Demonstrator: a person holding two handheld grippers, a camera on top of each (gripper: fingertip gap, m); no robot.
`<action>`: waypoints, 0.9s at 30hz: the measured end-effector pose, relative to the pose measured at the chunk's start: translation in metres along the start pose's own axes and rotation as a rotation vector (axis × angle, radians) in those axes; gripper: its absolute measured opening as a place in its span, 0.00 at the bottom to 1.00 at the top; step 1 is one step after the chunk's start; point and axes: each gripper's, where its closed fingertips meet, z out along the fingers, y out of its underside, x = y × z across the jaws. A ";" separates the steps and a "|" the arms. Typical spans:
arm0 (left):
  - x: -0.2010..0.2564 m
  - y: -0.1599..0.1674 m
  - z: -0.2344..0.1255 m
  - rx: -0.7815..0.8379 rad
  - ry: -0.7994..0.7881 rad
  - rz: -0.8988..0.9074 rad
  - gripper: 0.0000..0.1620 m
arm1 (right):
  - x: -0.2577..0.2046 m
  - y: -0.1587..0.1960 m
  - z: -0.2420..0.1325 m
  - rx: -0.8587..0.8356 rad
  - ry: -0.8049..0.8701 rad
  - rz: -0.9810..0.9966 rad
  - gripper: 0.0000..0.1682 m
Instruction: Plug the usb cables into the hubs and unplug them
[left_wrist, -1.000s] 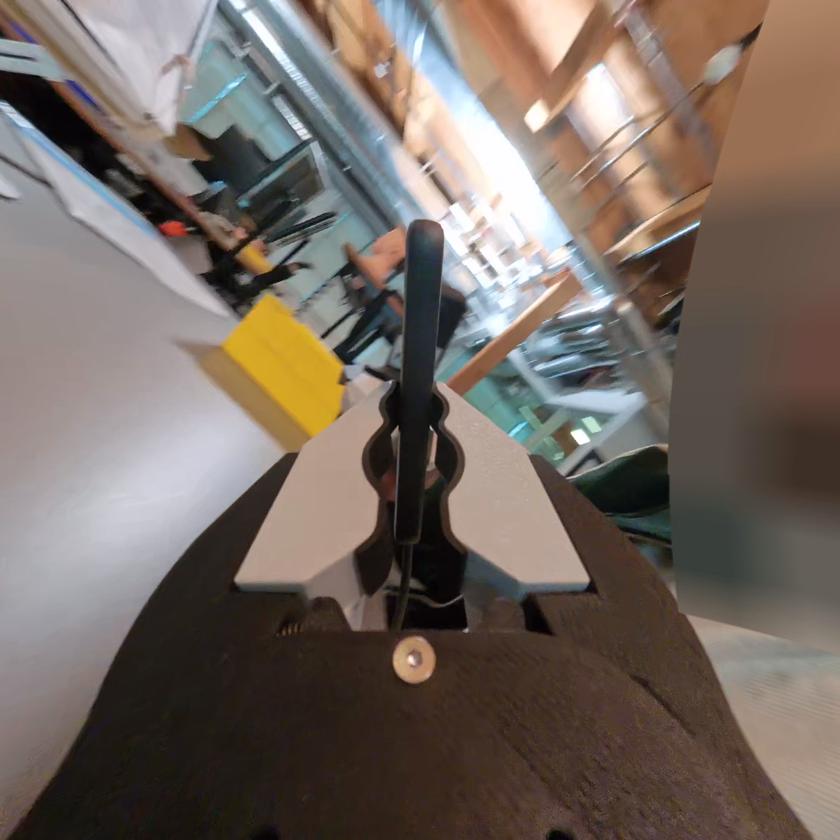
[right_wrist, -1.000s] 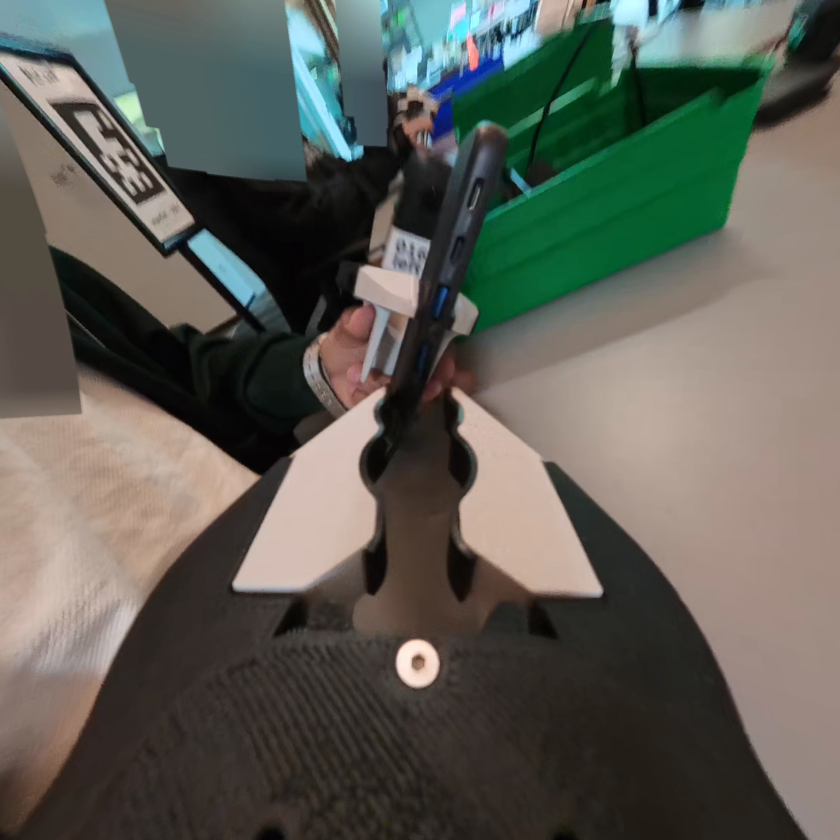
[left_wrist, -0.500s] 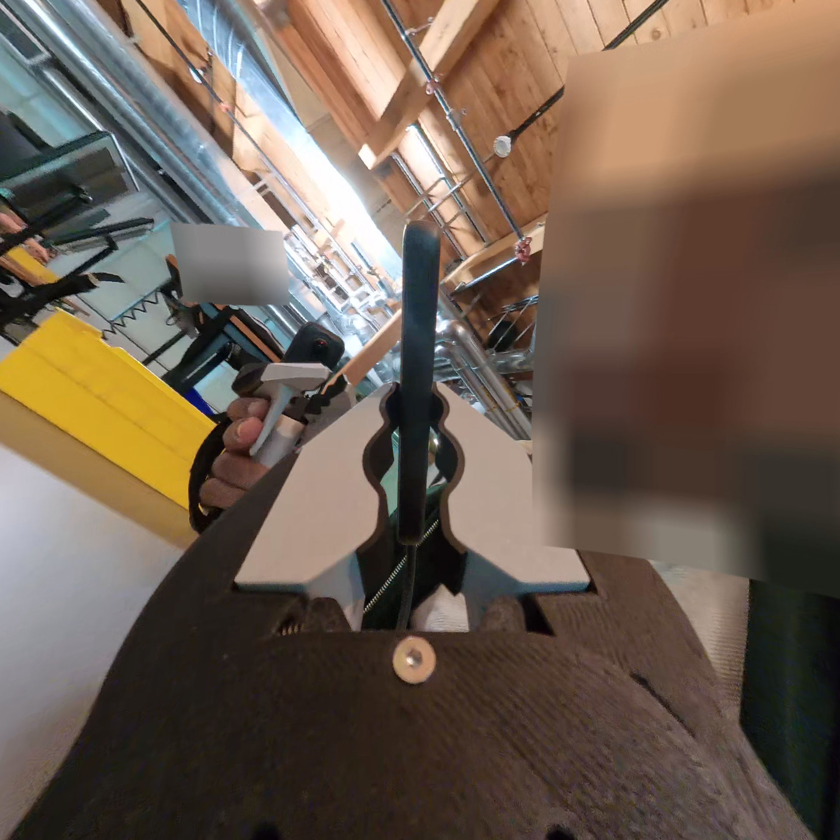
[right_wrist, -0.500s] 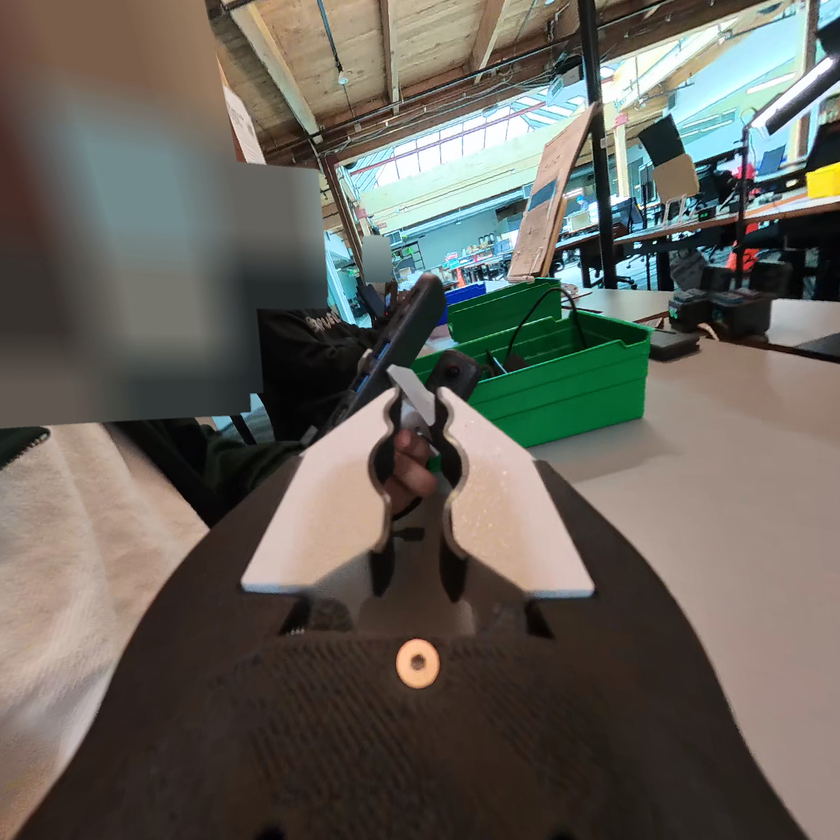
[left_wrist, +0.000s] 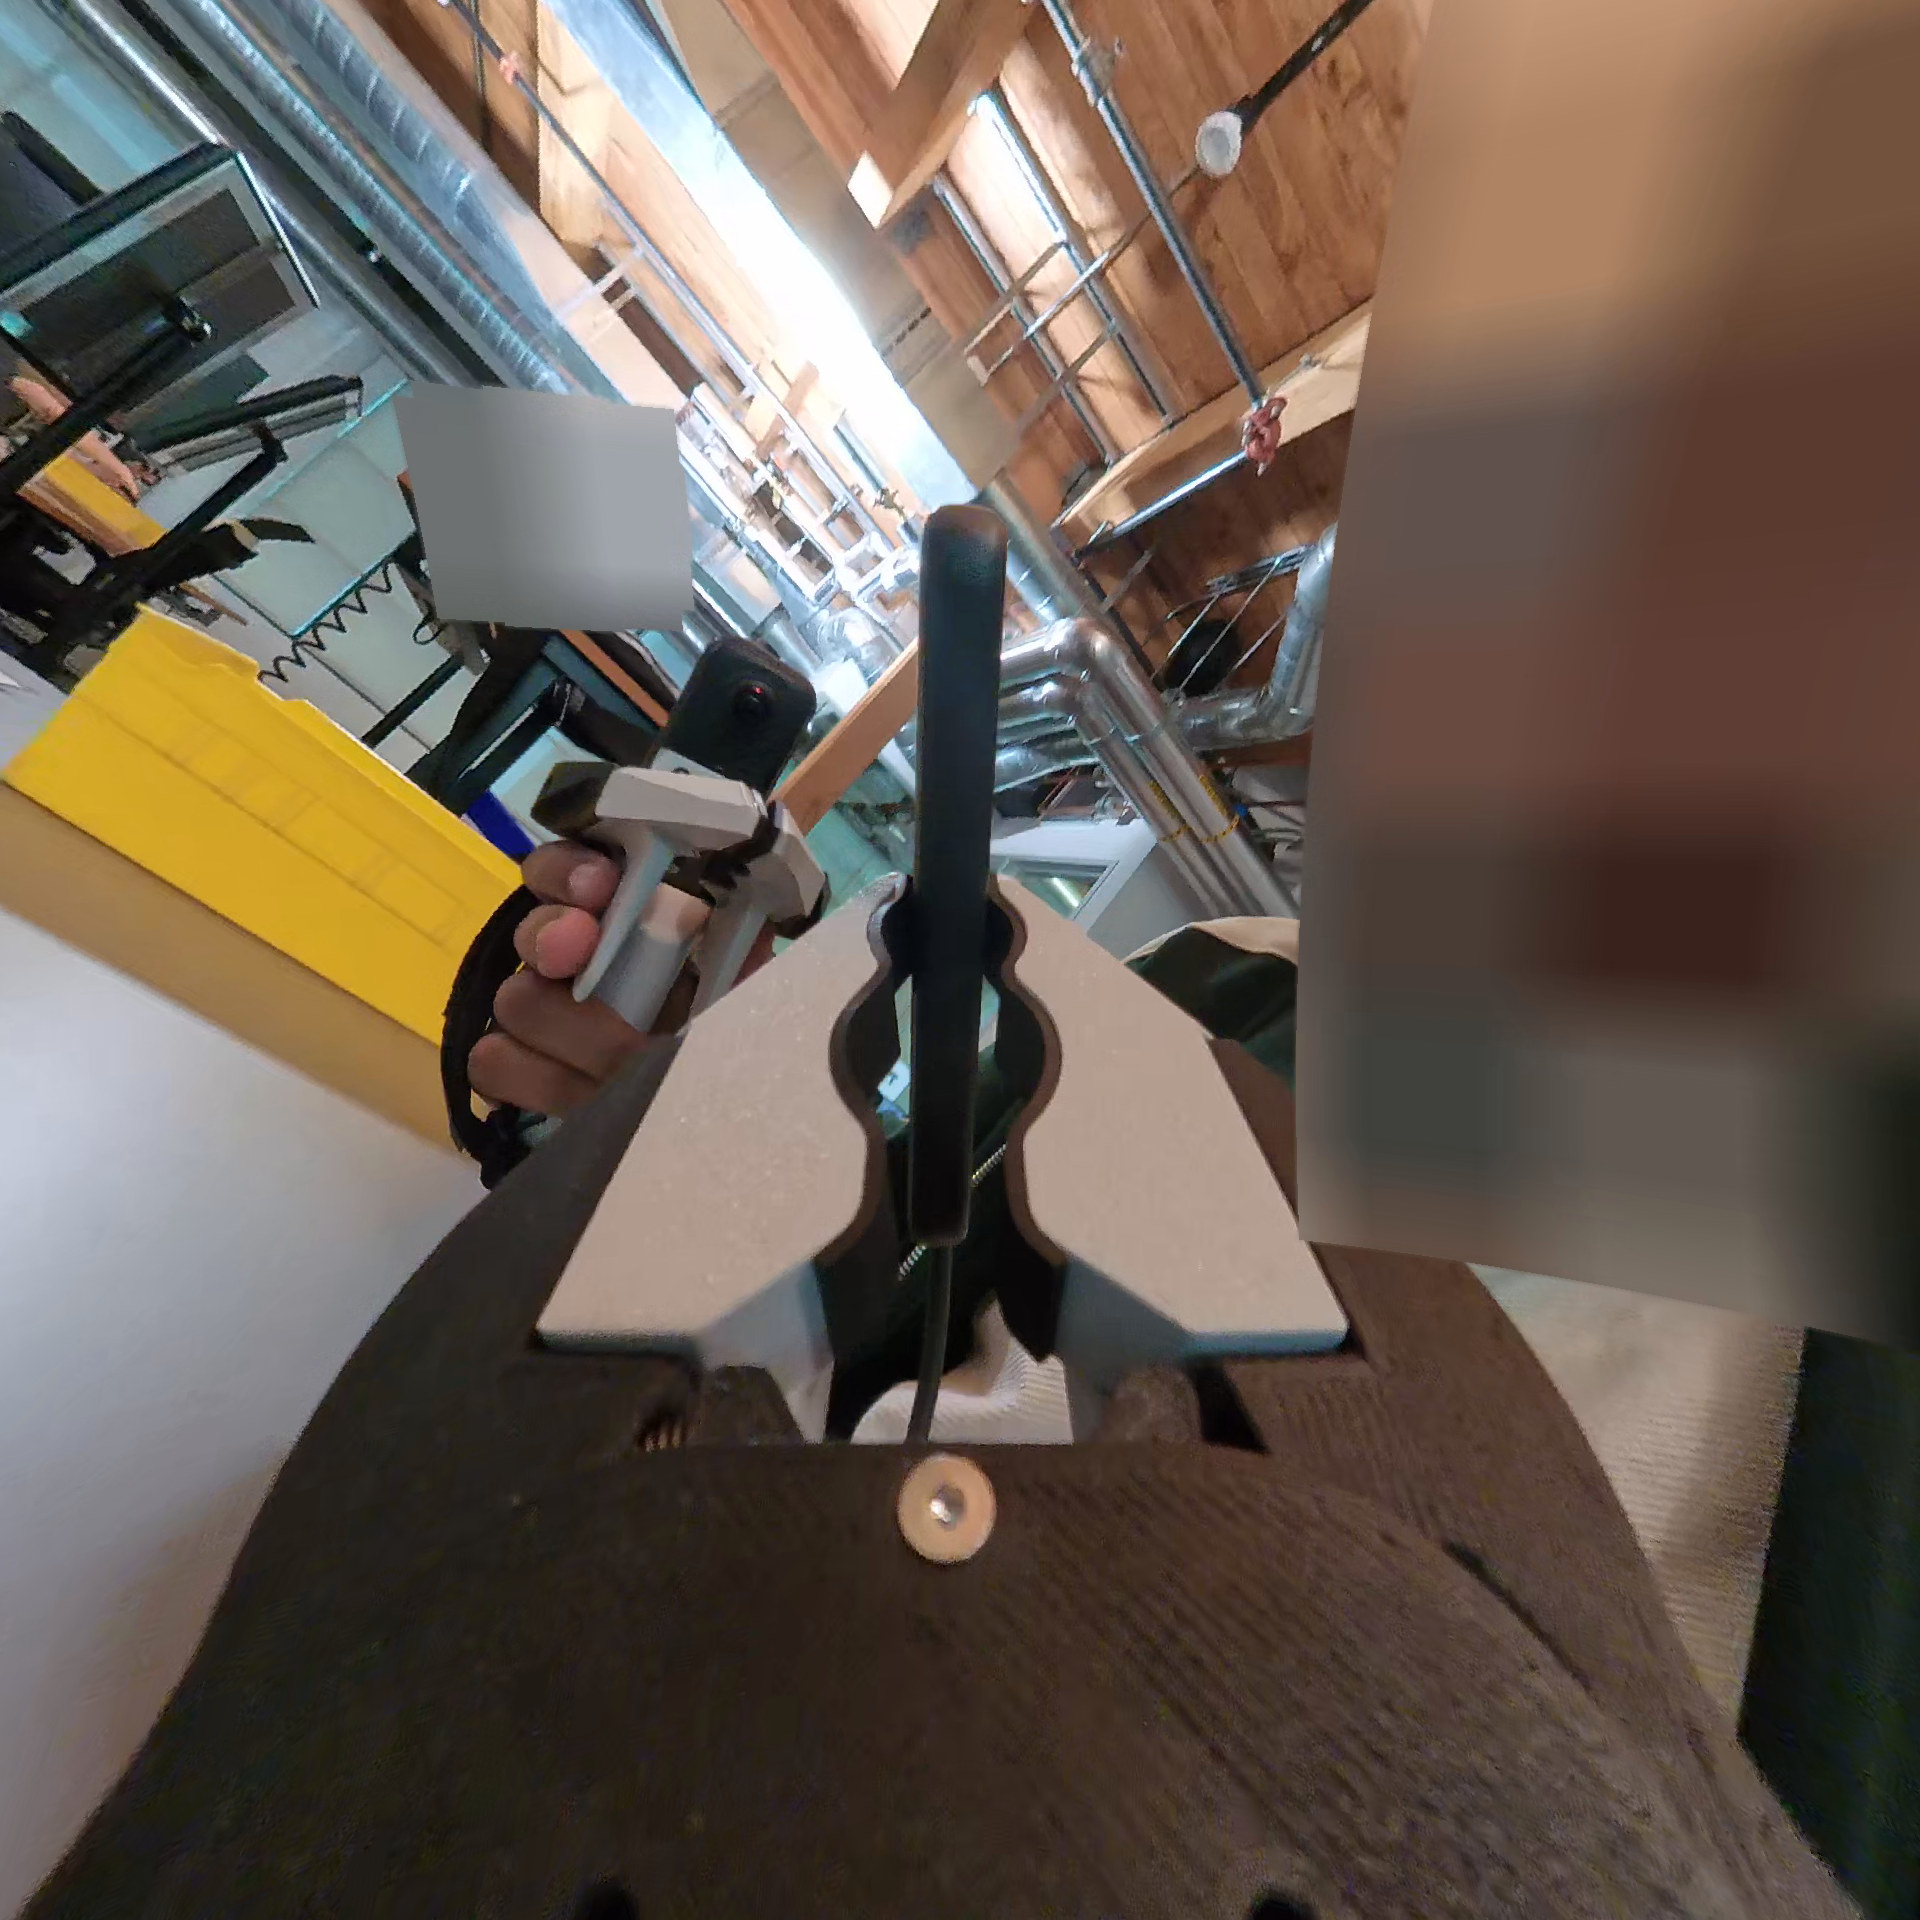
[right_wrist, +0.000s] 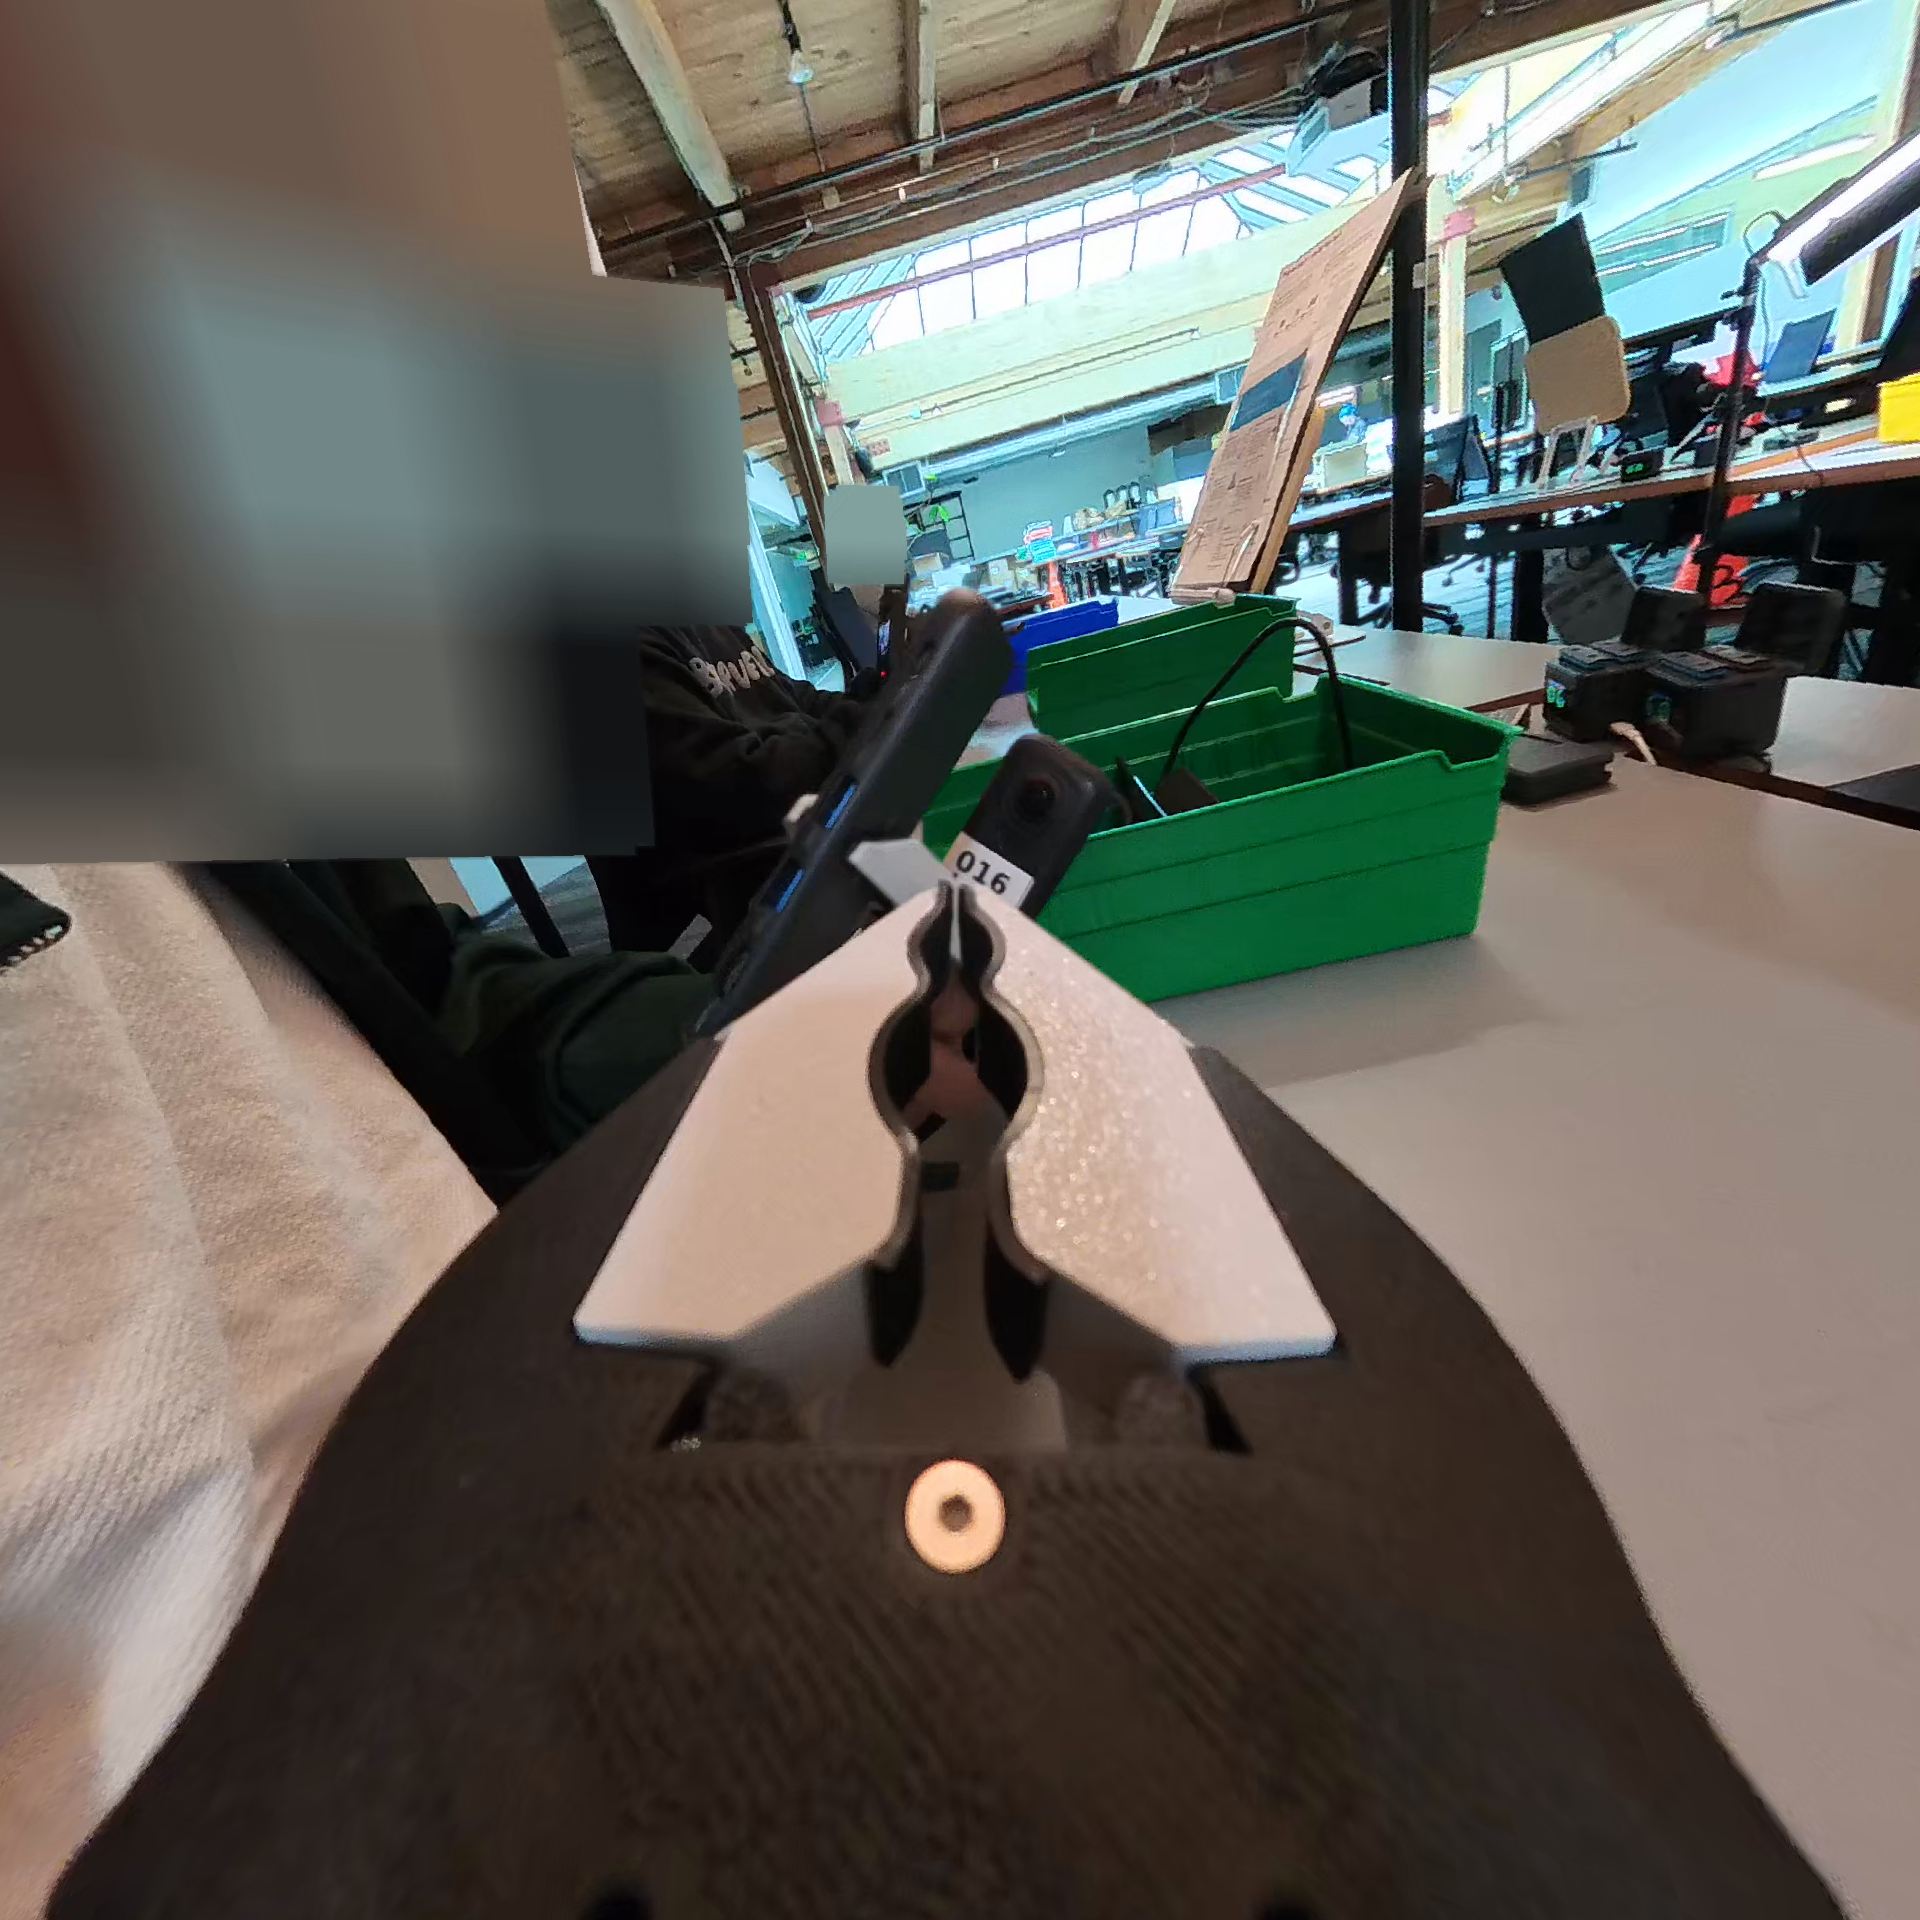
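Observation:
My left gripper (left_wrist: 945, 906) is shut on a slim black USB hub (left_wrist: 958, 727), held upright and edge-on, raised above the table. A thin black cable (left_wrist: 930, 1340) runs from the hub's lower end back between the fingers. In the right wrist view the same hub (right_wrist: 883, 790) shows its blue ports, tilted, just left of my right gripper (right_wrist: 951, 906). The right gripper is shut with nothing between its tips. It also shows in the left wrist view (left_wrist: 681, 862), held in a hand left of the hub. No loose USB plug is visible.
A green bin (right_wrist: 1299, 862) holding black cables stands on the grey table (right_wrist: 1610, 1143) behind the right gripper. A yellow bin (left_wrist: 239, 810) stands on the table (left_wrist: 156, 1247) at the left. The holder's white top and dark sleeve (right_wrist: 582, 1029) are close by.
The right gripper has drawn back from the hub's ports and its fingers have closed. Both grippers have tilted upward. The left gripper has kept its grip on the hub.

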 end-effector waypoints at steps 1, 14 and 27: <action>0.000 0.002 0.001 -0.013 -0.005 0.005 0.07 | 0.001 0.001 0.000 0.000 0.000 0.008 0.00; -0.013 0.004 0.000 -0.023 -0.078 0.005 0.06 | 0.024 -0.028 0.000 -0.034 0.081 -0.069 0.01; -0.057 0.010 -0.009 -0.041 -0.274 -0.093 0.06 | 0.004 -0.032 0.206 -0.730 -0.416 -0.596 0.06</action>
